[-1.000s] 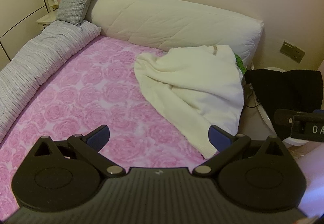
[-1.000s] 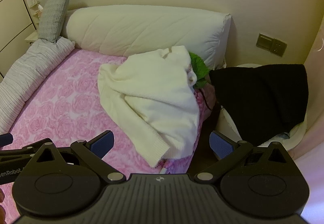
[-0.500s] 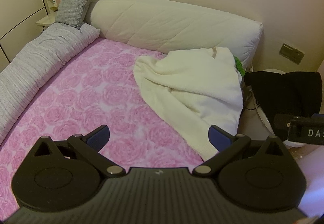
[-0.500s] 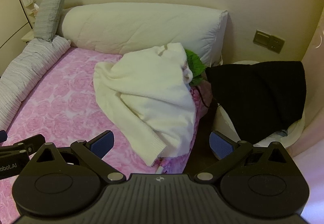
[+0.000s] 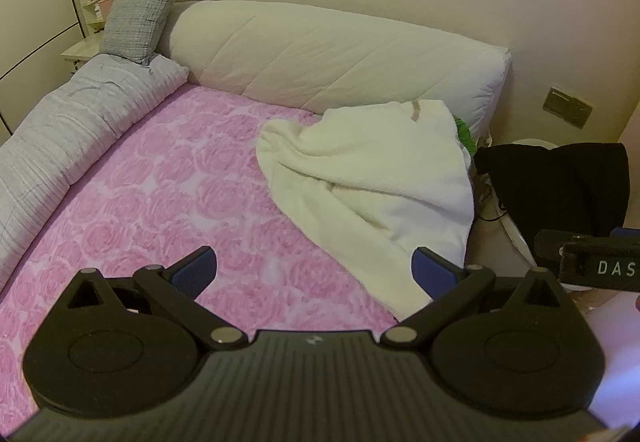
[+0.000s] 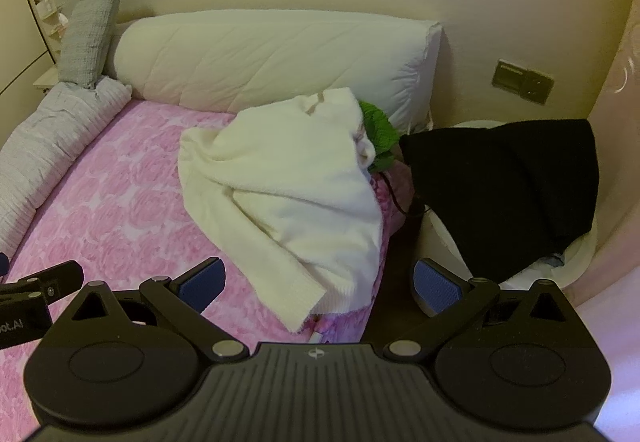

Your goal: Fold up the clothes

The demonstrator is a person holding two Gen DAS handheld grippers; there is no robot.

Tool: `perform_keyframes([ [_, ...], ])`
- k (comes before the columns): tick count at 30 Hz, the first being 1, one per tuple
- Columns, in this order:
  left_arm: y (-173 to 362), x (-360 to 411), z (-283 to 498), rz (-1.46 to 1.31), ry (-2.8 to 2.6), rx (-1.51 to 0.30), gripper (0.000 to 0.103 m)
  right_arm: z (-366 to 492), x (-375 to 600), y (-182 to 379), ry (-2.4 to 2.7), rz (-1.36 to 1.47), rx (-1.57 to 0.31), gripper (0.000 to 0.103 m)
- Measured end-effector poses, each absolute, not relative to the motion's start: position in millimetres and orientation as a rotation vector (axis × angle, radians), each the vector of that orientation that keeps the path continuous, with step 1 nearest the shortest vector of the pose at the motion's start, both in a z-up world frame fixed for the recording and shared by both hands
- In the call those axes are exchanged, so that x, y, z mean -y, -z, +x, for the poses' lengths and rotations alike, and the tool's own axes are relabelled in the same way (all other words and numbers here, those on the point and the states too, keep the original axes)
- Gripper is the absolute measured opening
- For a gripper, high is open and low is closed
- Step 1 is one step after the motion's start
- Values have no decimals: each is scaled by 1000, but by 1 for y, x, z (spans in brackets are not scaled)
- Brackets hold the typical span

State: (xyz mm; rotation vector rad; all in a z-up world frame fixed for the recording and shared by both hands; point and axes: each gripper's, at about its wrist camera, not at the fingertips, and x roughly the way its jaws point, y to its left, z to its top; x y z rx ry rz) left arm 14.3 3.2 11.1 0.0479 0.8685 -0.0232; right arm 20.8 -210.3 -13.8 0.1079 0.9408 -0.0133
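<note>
Left gripper (image 5: 314, 268) and right gripper (image 6: 318, 280): spread wide, holding nothing. Cream sweater (image 6: 288, 190) crumpled at 12 o'clock on pink bedsheet (image 5: 168, 194); green item (image 6: 378, 130), possibly clothing, at 1 o'clock.

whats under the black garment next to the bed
The black garment drapes over a white round container; a bit of bluish fabric peeks out at its lower edge. Anything deeper is covered.
</note>
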Motion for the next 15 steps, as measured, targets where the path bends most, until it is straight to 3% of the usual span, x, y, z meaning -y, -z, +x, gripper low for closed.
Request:
perform_keyframes([
  [15, 18, -9, 54, 26, 50, -933, 103, 58, 226, 44, -10, 128, -989, 103],
])
